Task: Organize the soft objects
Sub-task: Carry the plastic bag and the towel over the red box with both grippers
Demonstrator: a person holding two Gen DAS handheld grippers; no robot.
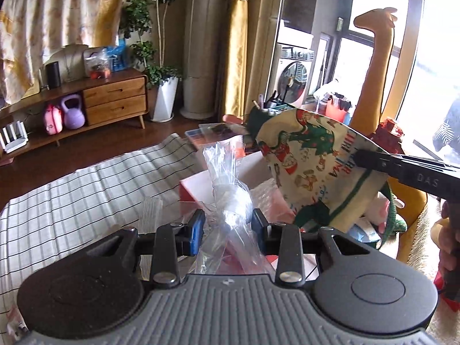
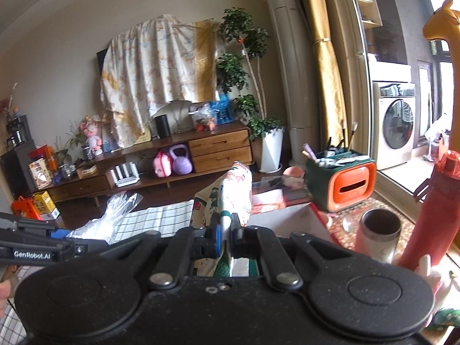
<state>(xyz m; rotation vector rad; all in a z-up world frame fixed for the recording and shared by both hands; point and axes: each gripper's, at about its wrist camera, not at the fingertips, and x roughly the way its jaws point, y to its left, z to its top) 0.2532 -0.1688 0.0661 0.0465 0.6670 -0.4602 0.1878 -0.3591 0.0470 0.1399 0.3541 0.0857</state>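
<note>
Living room: a wooden TV cabinet (image 2: 161, 155) lines the far wall, and a counter under a grid-checked cloth (image 1: 86, 189) occupies the foreground. The left gripper (image 1: 228, 224) is clenched on a crumpled clear plastic bag (image 1: 227, 189), long axis pointing away along the fingers. The right gripper (image 2: 227, 237) grasps a Christmas-print fabric pouch (image 1: 313, 166), held just right of the bag, over an open red-and-white box (image 1: 253, 169). The right hand appears nearer the box.

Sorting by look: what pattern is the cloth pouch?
Cream cloth pouch, red-green Christmas cartoon print; left wrist view.
</note>
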